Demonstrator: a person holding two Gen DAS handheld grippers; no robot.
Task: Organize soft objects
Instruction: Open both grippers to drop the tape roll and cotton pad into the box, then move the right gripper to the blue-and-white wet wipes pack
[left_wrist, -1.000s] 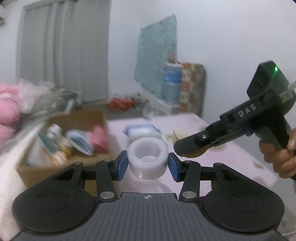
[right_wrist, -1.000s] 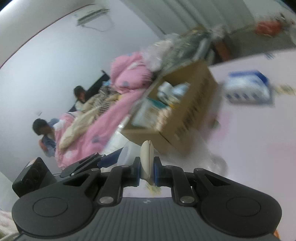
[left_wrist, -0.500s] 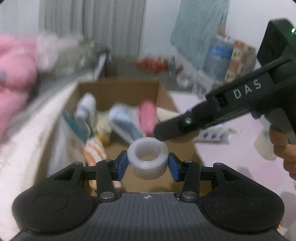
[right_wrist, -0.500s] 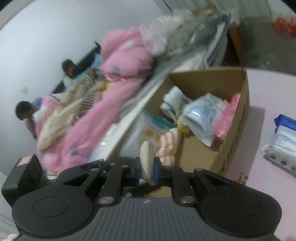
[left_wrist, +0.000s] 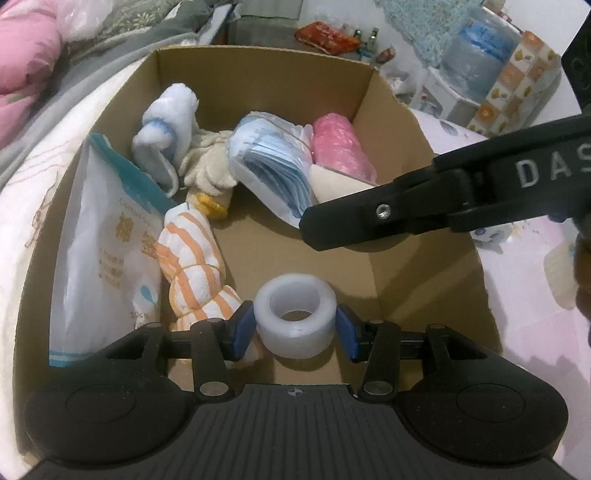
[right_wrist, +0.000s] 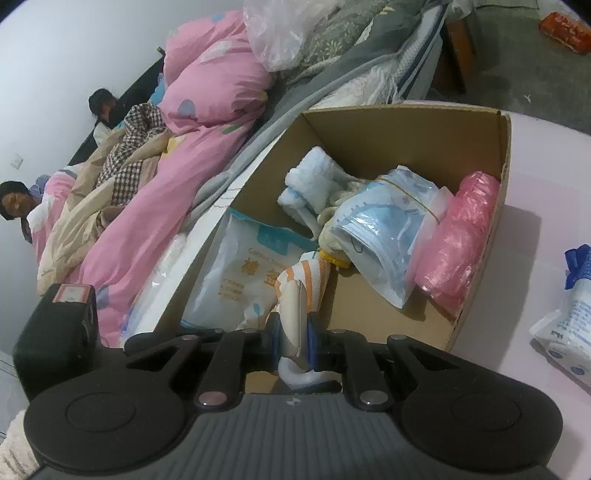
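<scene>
l wrist view, l to r: white cotton-pad pouch (left_wrist: 99, 254) is standing against the left wall of the cardboard box (left_wrist: 402, 122). orange-striped cloth roll (left_wrist: 192, 266) is leaning beside it, white/blue towel roll (left_wrist: 166, 125) sitting further back. bag of blue masks (left_wrist: 273, 162) is lying mid-box, pink plastic roll (left_wrist: 340, 147) is resting in the far r corner. left gripper (left_wrist: 295, 326) is hanging over the box's near edge w/ the translucent white ring (left_wrist: 295, 314) between its blue pads; jaws are opening, left pad seems to be touching the ring, slight gap showing at the right pad. right gripper's arm is reaching in from the r, above the box floor.

r wrist view: pink bedding (right_wrist: 192, 155) is lying l of the box. right gripper (right_wrist: 293, 332) is clamping a thin cream pad (right_wrist: 293, 321) on edge, over the box's near side. a blue-and-white packet (right_wrist: 569, 325) is lying on the pink surface (right_wrist: 535, 206) r of the box.
</scene>
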